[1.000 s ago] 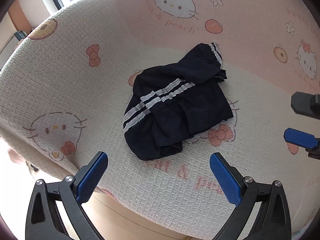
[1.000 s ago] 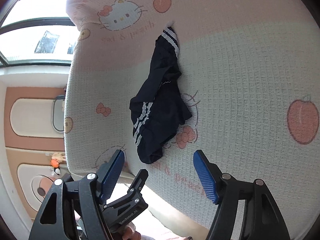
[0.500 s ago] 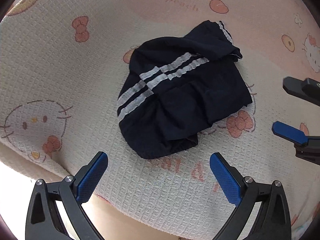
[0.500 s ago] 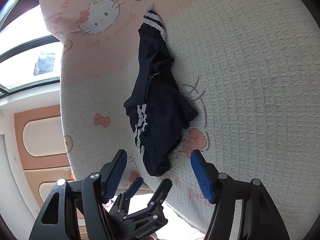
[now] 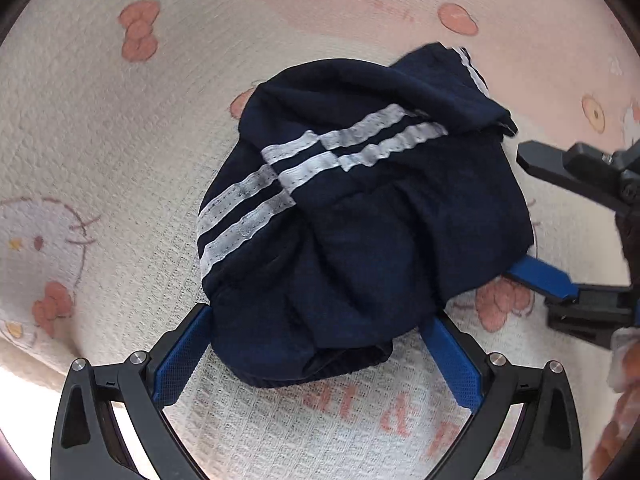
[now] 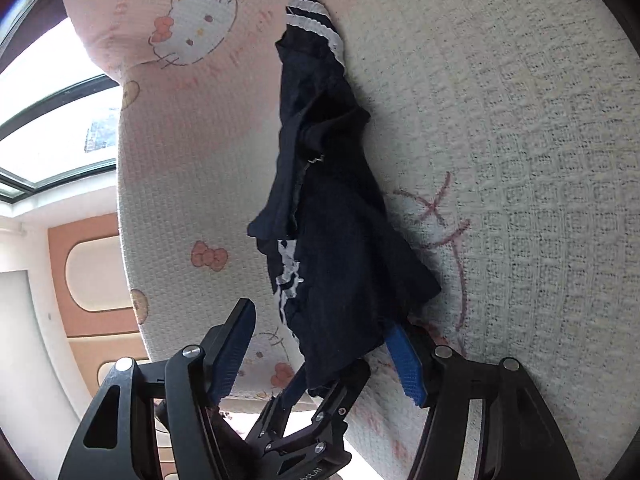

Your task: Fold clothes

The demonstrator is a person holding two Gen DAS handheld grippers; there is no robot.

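Closer in now than a moment back: garment (image 5: 360, 216) filling the middle of the left wrist view, no longer small and distant. Navy shorts with twin white stripes (image 5: 280, 188), lying crumpled on the cartoon-print waffle cover (image 5: 100, 152). Left gripper (image 5: 316, 356) spread wide, blue pads flanking the near hem at lower centre, nothing pinched yet. Right gripper (image 6: 320, 360) also spread, jaws just narrowed a touch, one blue pad (image 6: 404, 364) tucked at the cloth's lower right edge, the other clear at lower left; fabric between them but not pressed. Looks light, soft and floppy, likely to sag and bunch once lifted. Best hold probably the elastic hem (image 5: 340, 364) at bottom centre, or a corner, to shake it flat. Little in the way: only the cover beneath and each gripper crowding the other, with a window (image 6: 60, 120) at far left in the right wrist view.
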